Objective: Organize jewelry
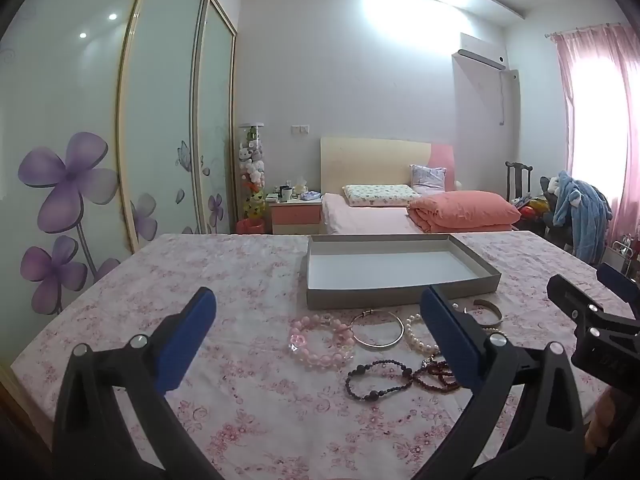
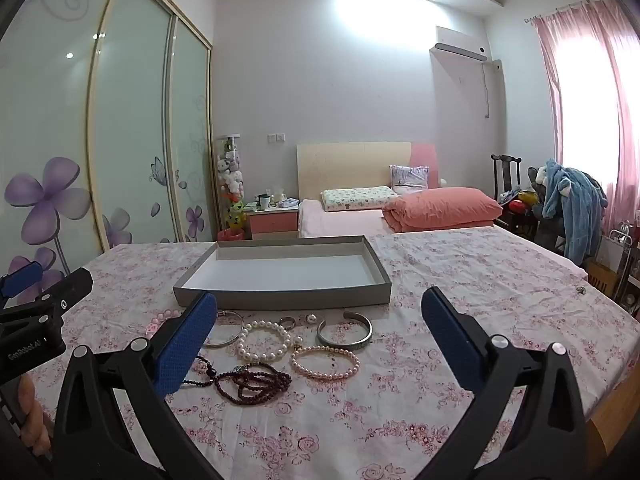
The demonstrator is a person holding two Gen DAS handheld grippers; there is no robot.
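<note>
Jewelry cluster on pink floral tablecloth [image 2: 460, 280], centre of frame in right wrist view: white pearl bracelet [image 2: 264, 340], pinkish pearl bracelet [image 2: 325, 362] lower right of it, dark red bead strand [image 2: 256, 382] below, open silver cuff [image 2: 345, 334] right.

Left wrist view: chunky pink bead bracelet [image 1: 320, 342] centre, thin silver bangle [image 1: 378, 328] beside it, black bead bracelet [image 1: 378, 380] lower.

Shallow grey cardboard tray [image 2: 280, 296] just behind jewelry, nothing inside.

Left gripper [image 1: 320, 344] jaws spread wide, holding nothing. Right gripper [image 2: 320, 344] likewise wide apart, holding nothing.

Bed with salmon folded quilt [image 2: 440, 208] upper right background.
</note>
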